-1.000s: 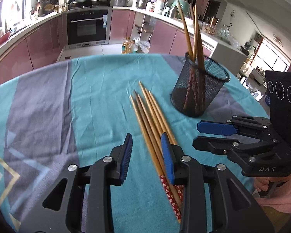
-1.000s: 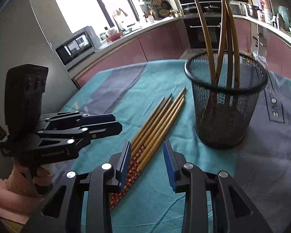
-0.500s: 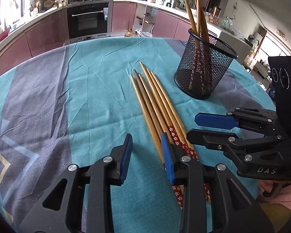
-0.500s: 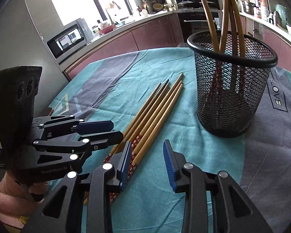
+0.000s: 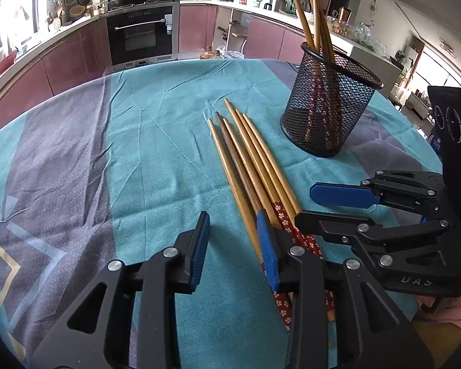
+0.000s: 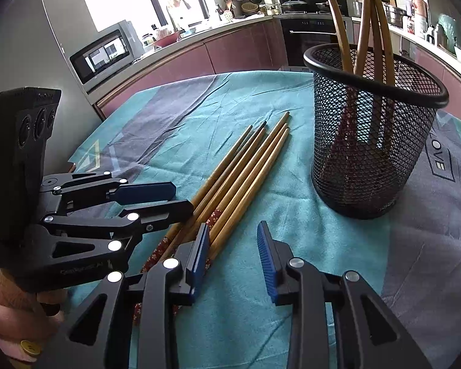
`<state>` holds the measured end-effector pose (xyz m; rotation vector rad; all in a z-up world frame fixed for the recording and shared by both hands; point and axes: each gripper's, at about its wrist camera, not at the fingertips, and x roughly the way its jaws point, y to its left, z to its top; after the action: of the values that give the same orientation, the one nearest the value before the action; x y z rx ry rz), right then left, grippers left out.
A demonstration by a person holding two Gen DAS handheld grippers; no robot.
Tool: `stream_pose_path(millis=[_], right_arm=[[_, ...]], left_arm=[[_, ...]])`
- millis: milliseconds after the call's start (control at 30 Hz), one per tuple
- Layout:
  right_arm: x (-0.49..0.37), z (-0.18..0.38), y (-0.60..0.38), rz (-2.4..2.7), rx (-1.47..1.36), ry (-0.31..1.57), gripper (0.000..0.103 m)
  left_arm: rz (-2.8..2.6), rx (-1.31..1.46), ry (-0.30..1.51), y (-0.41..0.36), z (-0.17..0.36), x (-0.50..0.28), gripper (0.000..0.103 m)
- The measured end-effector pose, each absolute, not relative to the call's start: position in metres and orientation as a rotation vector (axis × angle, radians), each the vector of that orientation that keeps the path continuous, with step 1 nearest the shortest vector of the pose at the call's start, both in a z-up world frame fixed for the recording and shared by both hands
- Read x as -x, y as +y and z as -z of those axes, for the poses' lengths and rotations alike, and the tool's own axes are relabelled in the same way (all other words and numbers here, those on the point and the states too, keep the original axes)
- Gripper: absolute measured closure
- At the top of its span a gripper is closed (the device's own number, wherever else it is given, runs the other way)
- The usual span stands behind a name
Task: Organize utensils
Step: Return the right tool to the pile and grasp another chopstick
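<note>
Both hand-held grippers have sunk toward the surface since the earlier frames, so the chopsticks now reach down between and under their fingers, and the mesh cup sits lower and larger in both views.

Five loose chopsticks (image 5: 249, 166) lie side by side on the teal and grey tablecloth (image 5: 144, 141), thin tips pointing away toward the kitchen, red flower-patterned handle ends toward the person. The black mesh cup (image 5: 329, 107) stands upright on the cloth just beyond and to the right of them, apart from the bundle, with several more chopsticks (image 5: 316, 27) leaning inside it.

The left hand-held gripper (image 5: 233, 246) has its jaws spread with only bare cloth in the gap; its right finger stands over the handle ends of the bundle, so the chopsticks lie beneath and to the right of it, not between the pads. The right hand-held gripper (image 6: 233, 246) is closing its jaws slightly, yet they remain apart with nothing between them; the chopsticks pass under its left finger (image 6: 199, 252), and the bundle lies to the left of its gap. Whether either finger touches the wood cannot be told.

In the left wrist view the right hand-held gripper comes in from the right, its lower finger over the patterned handle ends.
</note>
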<state>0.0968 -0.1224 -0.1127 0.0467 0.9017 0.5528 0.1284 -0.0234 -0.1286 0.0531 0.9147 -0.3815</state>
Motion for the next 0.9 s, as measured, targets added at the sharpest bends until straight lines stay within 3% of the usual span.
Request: stream_pose_path(millis=[133, 267, 700, 800, 900], right_arm=[[-0.097, 0.113, -0.122, -0.55, -0.036, 0.904, 0.073], [-0.097, 0.112, -0.125, -0.53, -0.022, 0.911, 0.079], [-0.11, 0.113, -0.126, -0.486, -0.028, 0.92, 0.079], [-0.116, 0.113, -0.124, -0.476, -0.03, 0.914, 0.08], [-0.12, 0.114, -0.125, -0.459, -0.039, 0.908, 0.087]], left_arm=[[0.372, -0.071, 0.92, -0.026, 0.13, -0.133, 0.071], [0.354, -0.104, 0.914, -0.031, 0.131, -0.131, 0.073], [0.346, -0.092, 0.932, -0.032, 0.13, -0.15, 0.078], [0.335, -0.098, 0.931, -0.035, 0.13, -0.155, 0.082], [0.322, -0.095, 0.928, -0.036, 0.13, -0.16, 0.088]])
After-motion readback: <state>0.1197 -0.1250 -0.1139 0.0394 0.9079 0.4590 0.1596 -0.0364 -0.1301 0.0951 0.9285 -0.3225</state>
